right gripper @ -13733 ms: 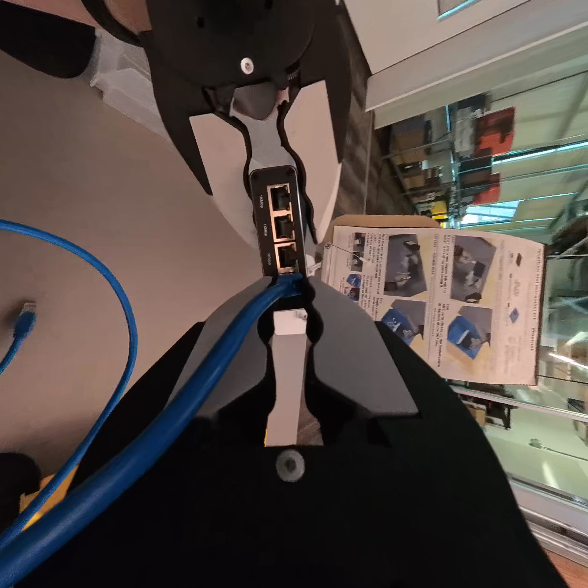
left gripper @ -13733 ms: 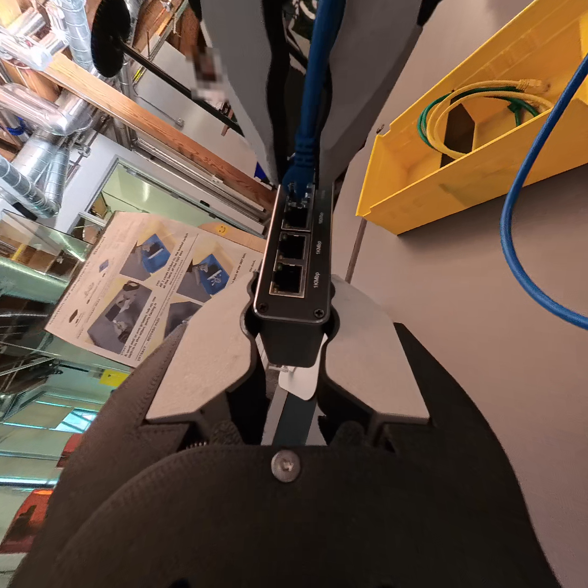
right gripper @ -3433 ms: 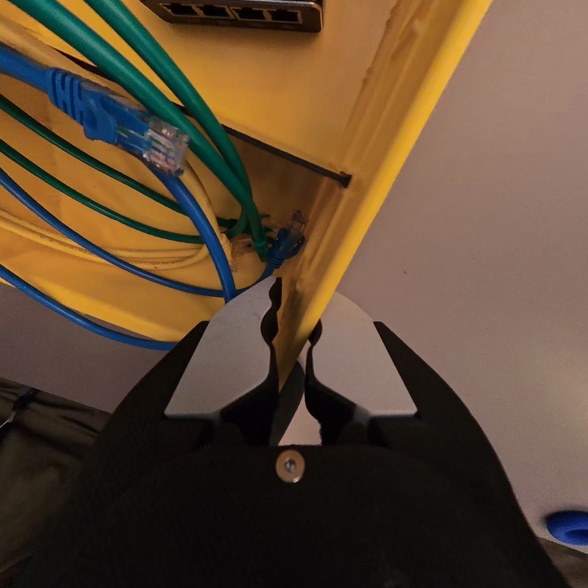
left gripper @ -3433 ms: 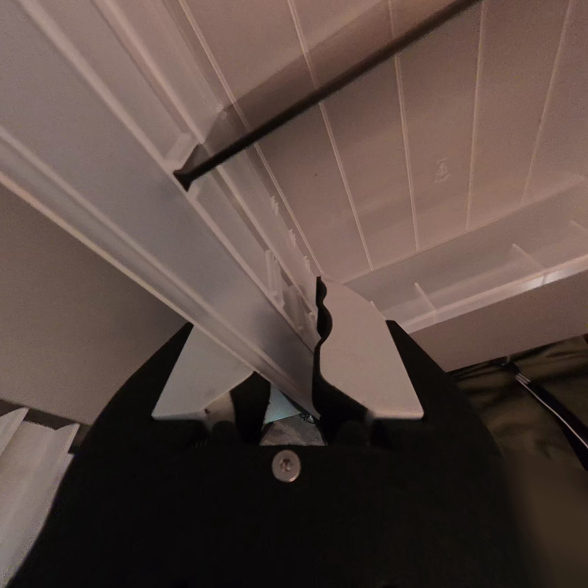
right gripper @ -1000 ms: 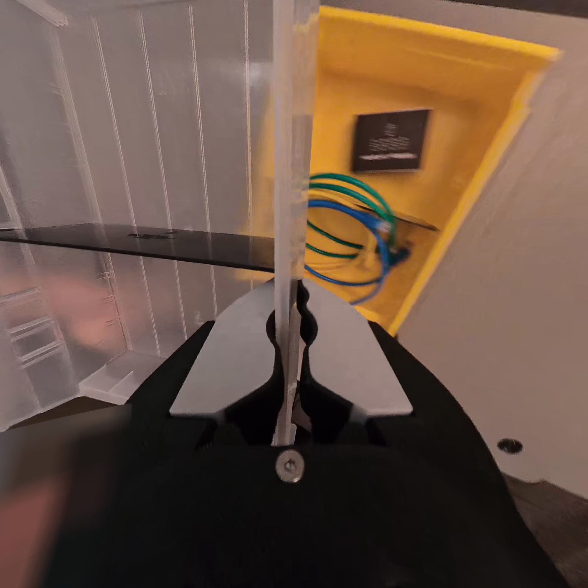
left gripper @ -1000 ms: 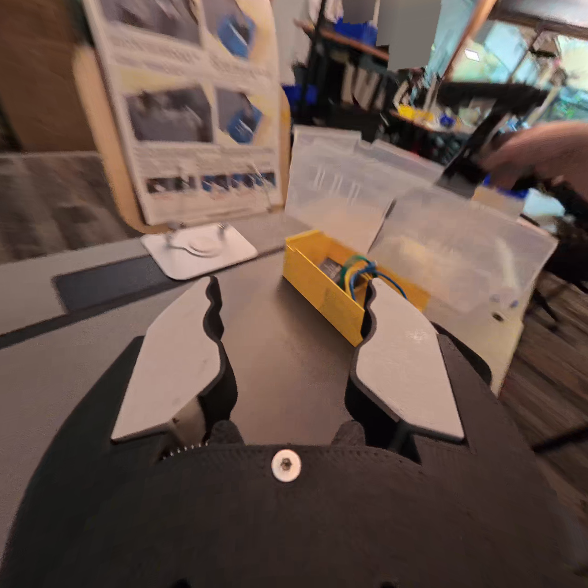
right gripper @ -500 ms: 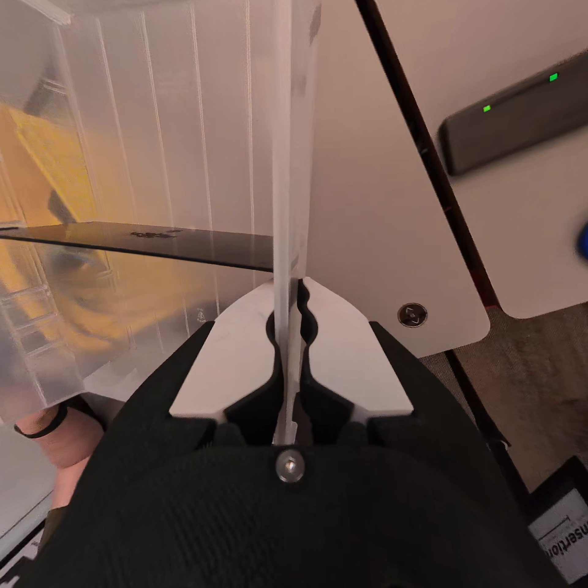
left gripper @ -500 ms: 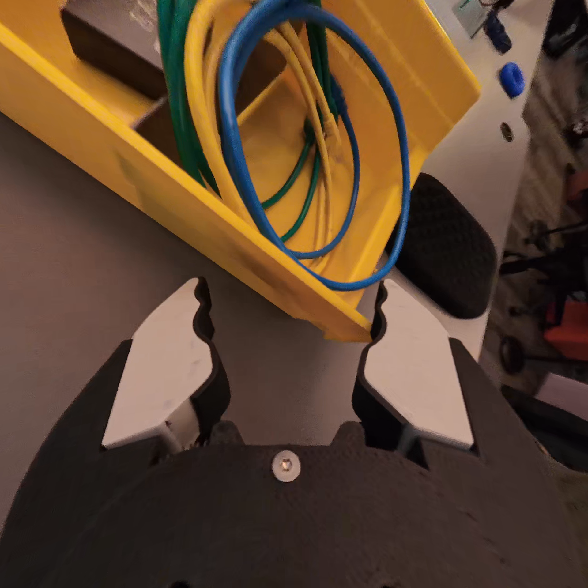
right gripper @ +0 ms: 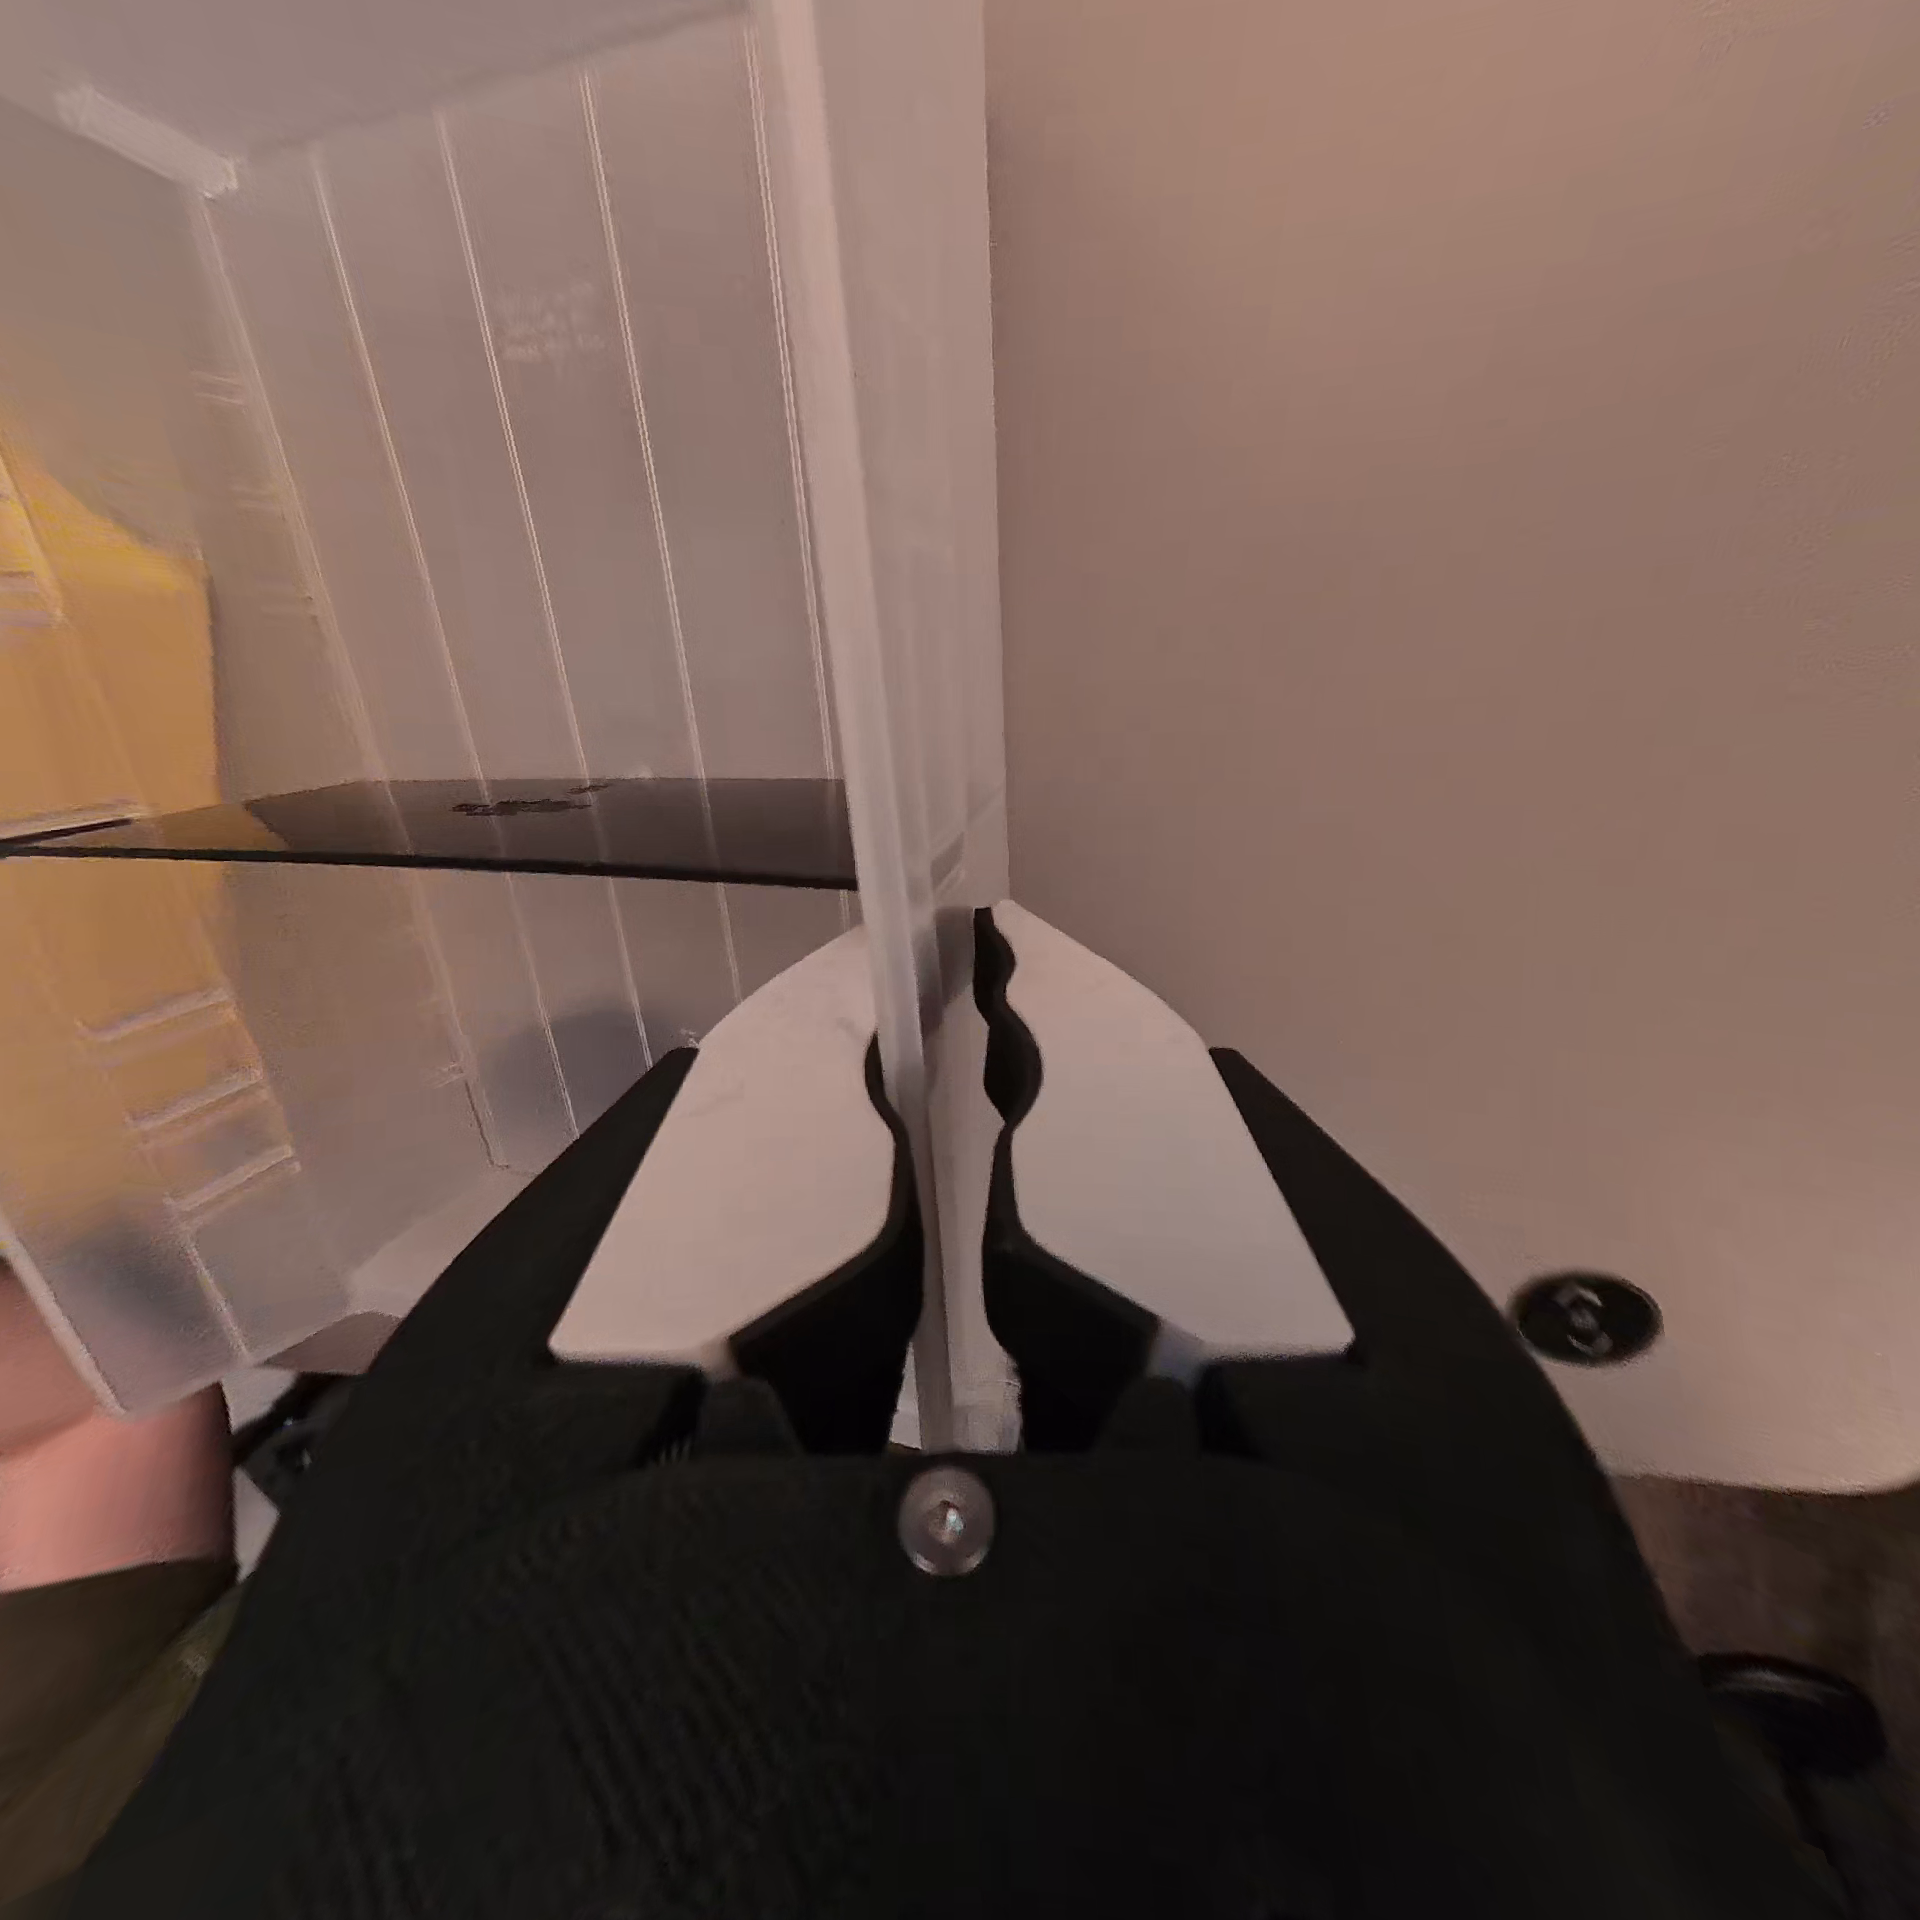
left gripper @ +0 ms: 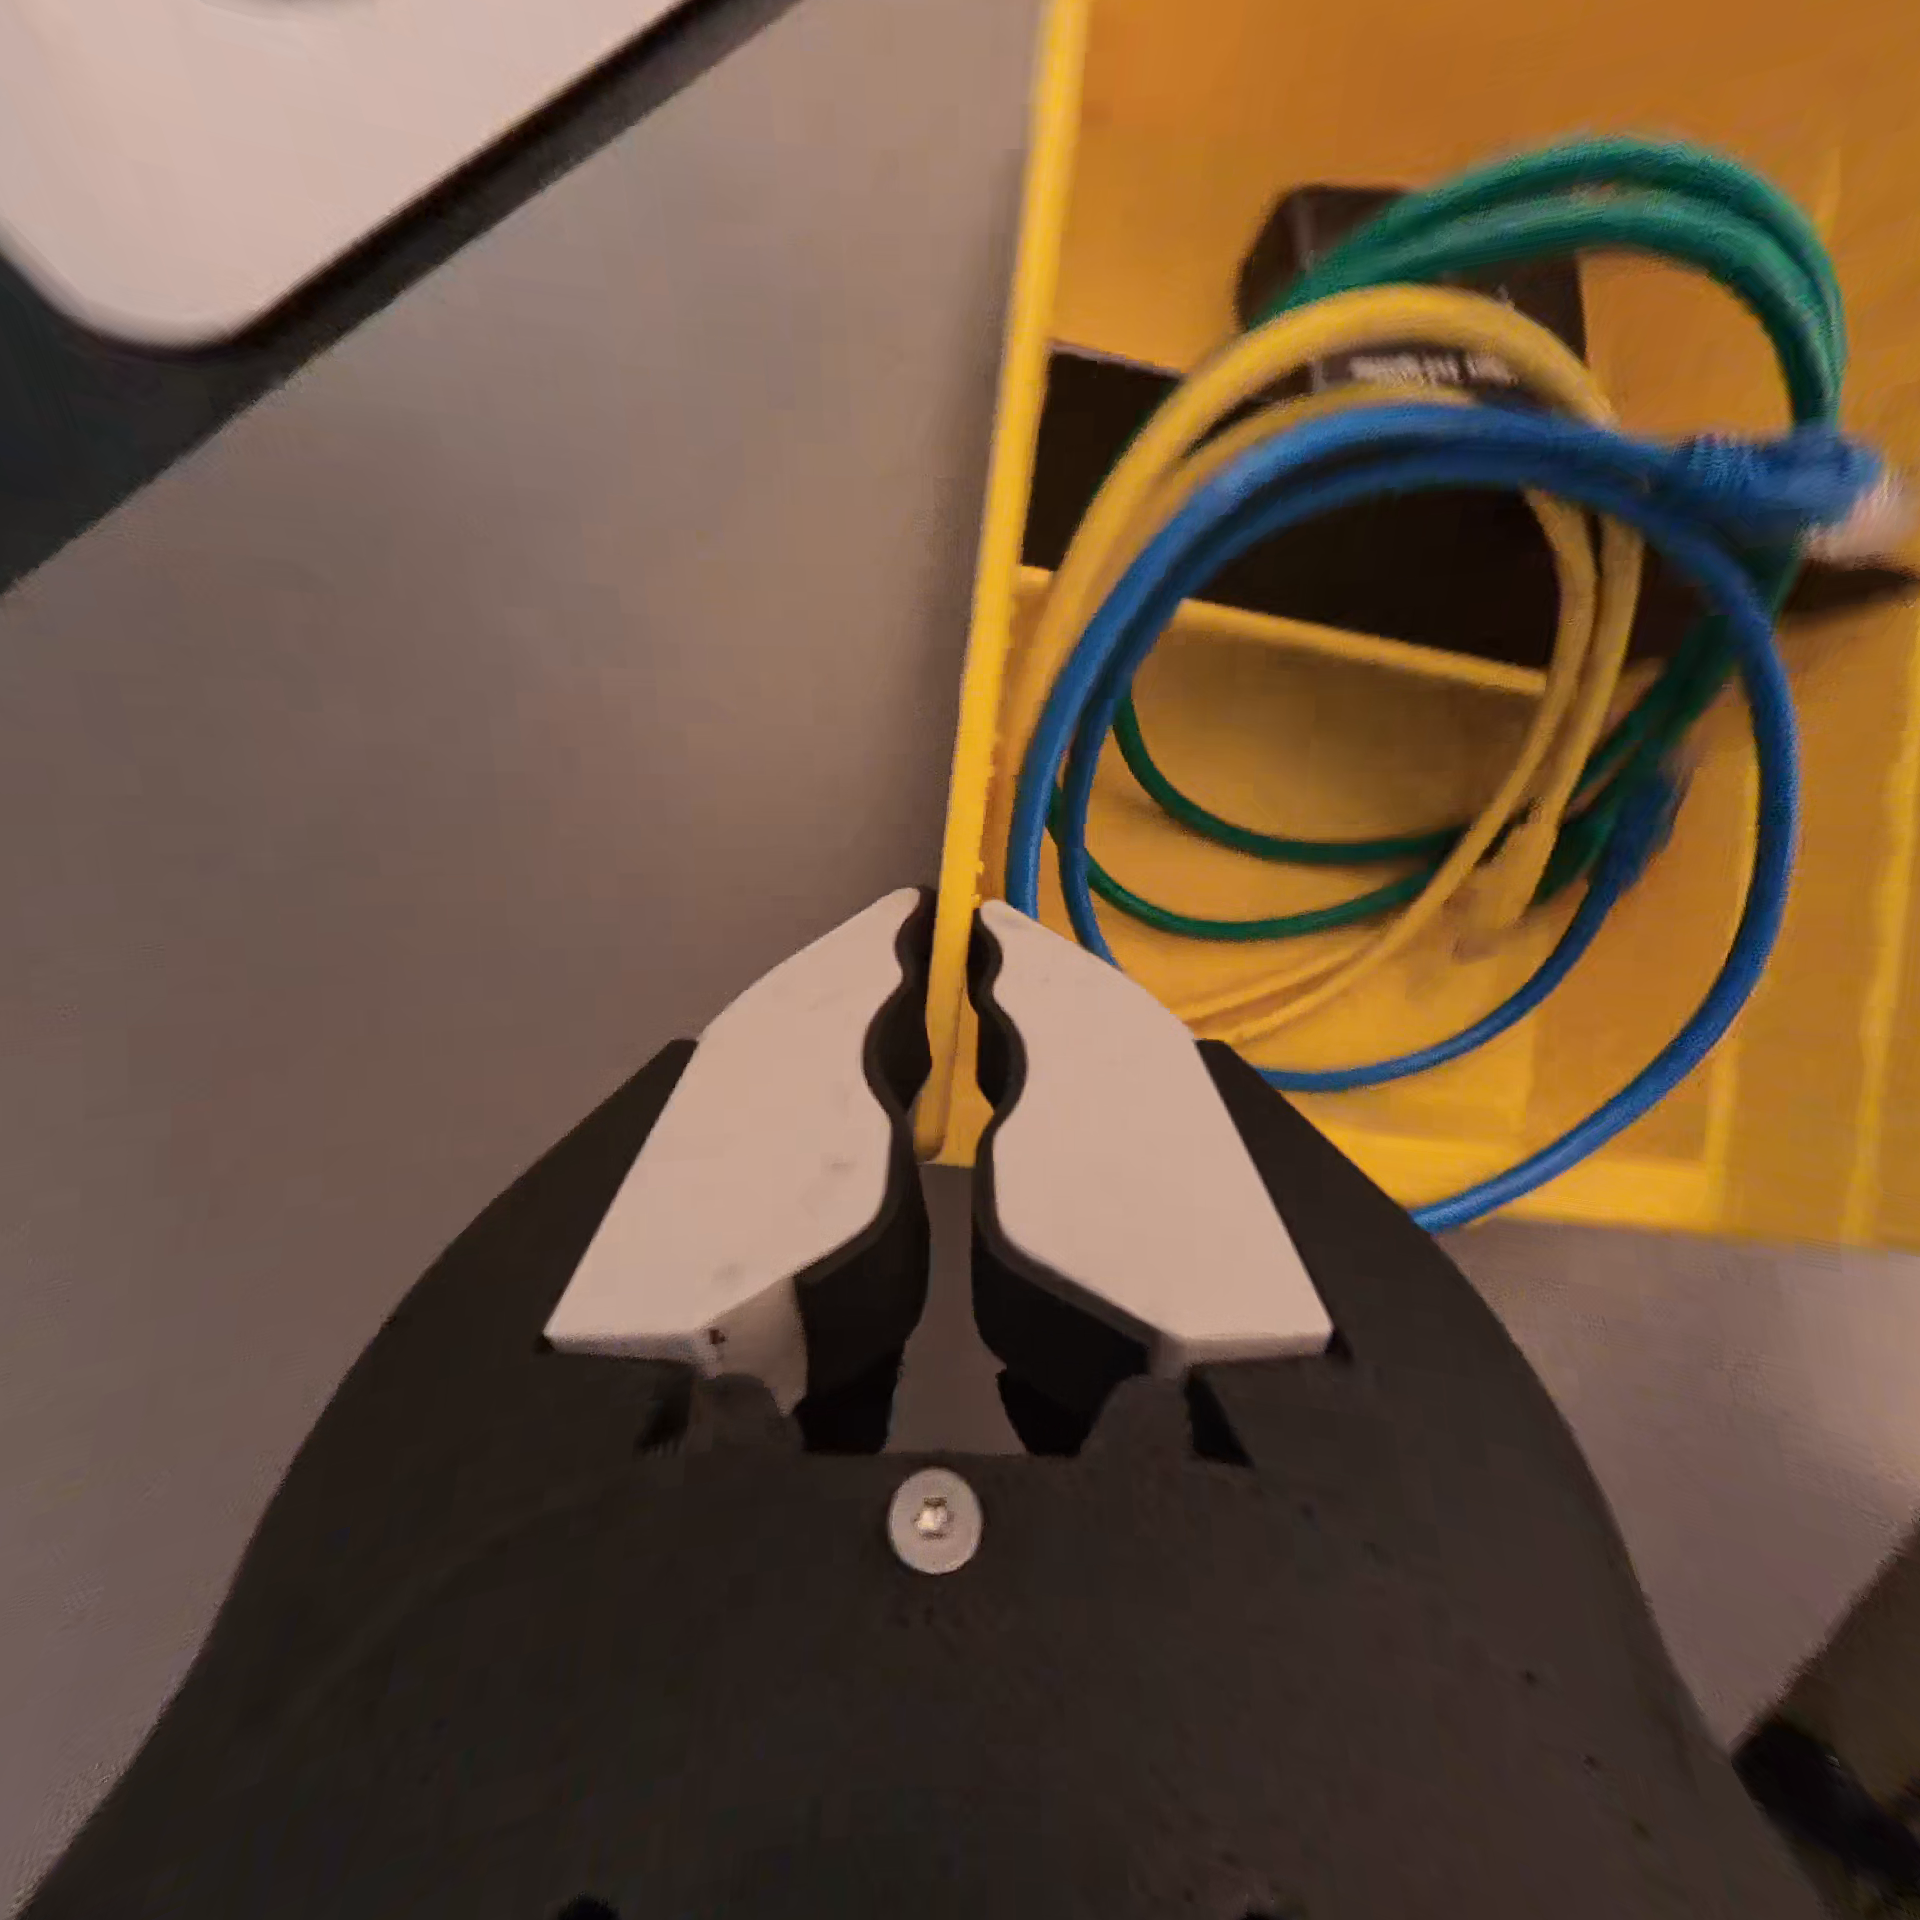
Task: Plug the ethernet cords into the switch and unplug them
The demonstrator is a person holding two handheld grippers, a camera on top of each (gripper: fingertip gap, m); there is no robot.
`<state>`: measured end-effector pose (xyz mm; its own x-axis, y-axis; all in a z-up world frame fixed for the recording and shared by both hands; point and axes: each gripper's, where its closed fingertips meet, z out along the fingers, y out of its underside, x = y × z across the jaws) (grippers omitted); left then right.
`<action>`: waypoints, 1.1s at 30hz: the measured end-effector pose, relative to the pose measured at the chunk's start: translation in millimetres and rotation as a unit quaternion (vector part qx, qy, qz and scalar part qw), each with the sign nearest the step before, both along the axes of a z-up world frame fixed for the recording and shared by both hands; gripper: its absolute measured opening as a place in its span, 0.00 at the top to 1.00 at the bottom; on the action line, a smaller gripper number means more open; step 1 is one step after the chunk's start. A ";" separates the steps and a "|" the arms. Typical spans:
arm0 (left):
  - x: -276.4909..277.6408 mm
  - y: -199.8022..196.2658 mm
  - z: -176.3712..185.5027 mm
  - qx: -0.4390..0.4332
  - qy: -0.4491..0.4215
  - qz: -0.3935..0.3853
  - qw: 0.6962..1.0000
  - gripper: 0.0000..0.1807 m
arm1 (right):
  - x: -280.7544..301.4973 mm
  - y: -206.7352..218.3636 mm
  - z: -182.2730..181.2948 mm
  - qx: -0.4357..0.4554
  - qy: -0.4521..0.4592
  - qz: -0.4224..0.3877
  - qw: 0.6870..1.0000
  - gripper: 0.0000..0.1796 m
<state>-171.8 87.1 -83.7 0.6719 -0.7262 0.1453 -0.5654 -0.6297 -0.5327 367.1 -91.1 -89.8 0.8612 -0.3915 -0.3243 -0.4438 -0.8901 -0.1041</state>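
Gripping the side wall of the yellow bin (left gripper: 997,540), your left gripper (left gripper: 948,914) has its two fingers pinched narrow on that thin edge. Inside the bin lie the coiled blue ethernet cord (left gripper: 1403,1060), yellow ethernet cord (left gripper: 1392,322) and green ethernet cord (left gripper: 1621,197), loose, with the black switch (left gripper: 1444,364) beneath them at the far end. Your right gripper (right gripper: 935,925) clamps the wall of a clear plastic bin (right gripper: 582,499) above the pale table (right gripper: 1455,623).
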 end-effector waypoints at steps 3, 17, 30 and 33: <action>-67.9 11.4 1.3 -0.049 -0.018 0.054 0.997 0.96 | -27.4 22.6 -12.9 -0.003 0.004 0.037 0.999 0.96; -272.9 -72.4 2.1 -0.162 0.044 0.210 0.963 0.97 | -64.9 97.5 -30.6 0.026 -0.049 0.077 0.995 0.97; -248.9 -111.8 1.7 -0.237 0.063 0.175 0.954 0.94 | -53.6 93.9 -32.6 0.035 -0.102 0.224 0.969 0.96; -246.6 -98.2 8.1 -0.229 0.020 0.207 0.951 0.84 | -51.6 94.3 -32.6 0.026 -0.134 0.263 0.955 0.96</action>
